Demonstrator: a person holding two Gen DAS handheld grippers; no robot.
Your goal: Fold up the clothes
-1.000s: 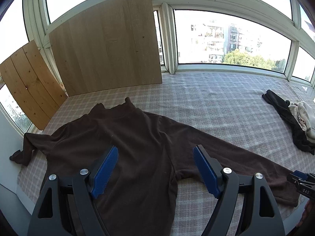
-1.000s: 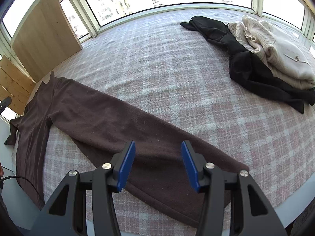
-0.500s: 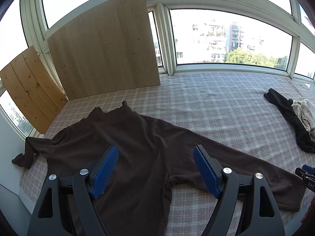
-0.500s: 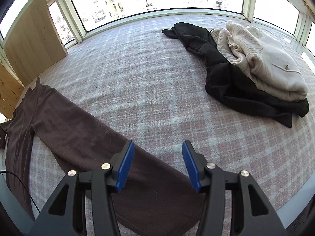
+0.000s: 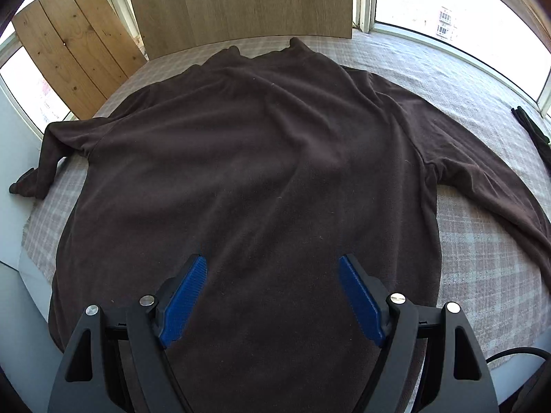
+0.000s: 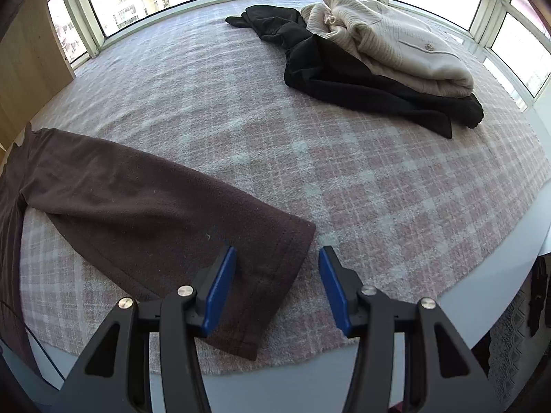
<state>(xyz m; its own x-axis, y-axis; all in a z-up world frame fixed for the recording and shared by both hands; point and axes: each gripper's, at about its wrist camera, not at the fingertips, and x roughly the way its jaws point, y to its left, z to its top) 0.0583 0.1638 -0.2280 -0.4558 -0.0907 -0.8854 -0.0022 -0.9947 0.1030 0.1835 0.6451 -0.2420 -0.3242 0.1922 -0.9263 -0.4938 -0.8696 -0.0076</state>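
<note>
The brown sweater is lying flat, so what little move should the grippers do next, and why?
Probably lower the right gripper onto the sleeve cuff and close. The brown sweater lies spread flat, both grippers are open and hold nothing, and the cuff already sits between the right gripper's pads, ready to fold inward.

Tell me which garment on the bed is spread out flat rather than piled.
The brown sweater, sleeves stretched out to both sides. The black garment lies crumpled, with the cream knit heaped on top of it.

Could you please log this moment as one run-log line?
task: fold clothes | brown sweater: flat | left gripper: open over hem | right gripper: open at sleeve cuff
</note>
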